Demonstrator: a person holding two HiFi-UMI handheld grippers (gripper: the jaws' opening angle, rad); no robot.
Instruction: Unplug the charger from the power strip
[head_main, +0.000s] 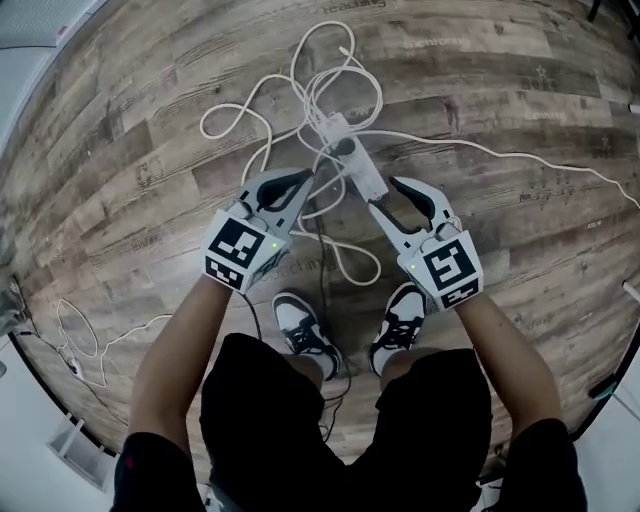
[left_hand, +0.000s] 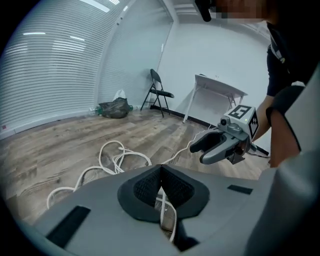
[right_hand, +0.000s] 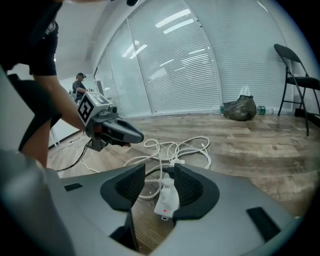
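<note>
Looking down from my head, I stand over a wooden floor (head_main: 120, 200) with a gripper in each hand. A white power strip (head_main: 365, 172) lies just ahead of my shoes, tangled in loops of white cable.

The strip's long axis runs diagonally, from its near end by my right gripper (head_main: 390, 198) up and away to the left. What I take to be the charger (head_main: 333, 127), a small white block, sits at the far end among the cable loops.

My right gripper is released, with its jaws spread wide. In the right gripper view the power strip (right_hand: 166, 200) shows between them, a red light glowing at its near end. It seems to lie on the floor below the jaws rather than in their hold.

My left gripper (head_main: 303, 178) is clenched, its tips meeting. A strand of white cable (left_hand: 163, 205) shows in the slot behind the tips. I cannot tell whether it is pinched or merely lies beneath.

The left gripper sits beside the strip's middle, on its left, and nearer to the charger end. I judge the right gripper best placed to steady the strip, while the left one would first have to release.
</note>
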